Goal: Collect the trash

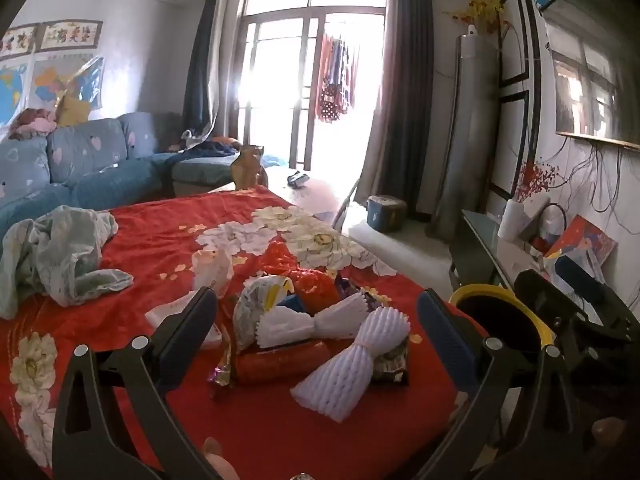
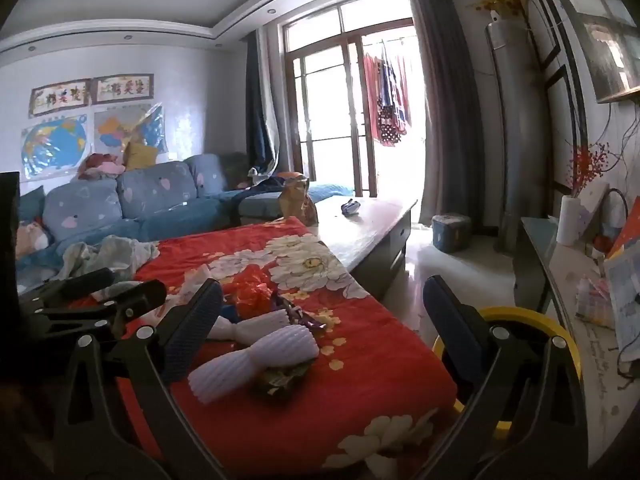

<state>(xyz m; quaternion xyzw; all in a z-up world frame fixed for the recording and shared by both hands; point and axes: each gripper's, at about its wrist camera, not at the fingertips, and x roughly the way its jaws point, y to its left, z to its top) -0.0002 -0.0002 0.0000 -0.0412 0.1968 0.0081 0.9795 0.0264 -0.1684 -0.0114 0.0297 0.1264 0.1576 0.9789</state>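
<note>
The trash sits in a loose heap on the red flowered cloth in front of me. Nearest is a white foam fruit net, cinched at its middle and lying partly over a dark printed wrapper. Just behind it lies a second white foam net, pinched like a bow, resting against a red tube-shaped packet. Behind those are a crumpled white-and-yellow wrapper, some crinkled orange-red netting and a shiny purple wrapper at the heap's left edge.

My left gripper hangs above the near side of the heap, its fingers spread as wide as they go; the nets show between them, but neither pad touches anything. My right gripper is equally wide apart and holds nothing; the nearer foam net lies in the gap below it, untouched. In the right wrist view, the left gripper's black frame sits just to the left.

Off the cloth's right edge, lower down, stands a bin with a yellow rim and a dark inside. A pale crumpled garment lies on the far left of the cloth. Beyond are a blue sofa and a bright balcony door.
</note>
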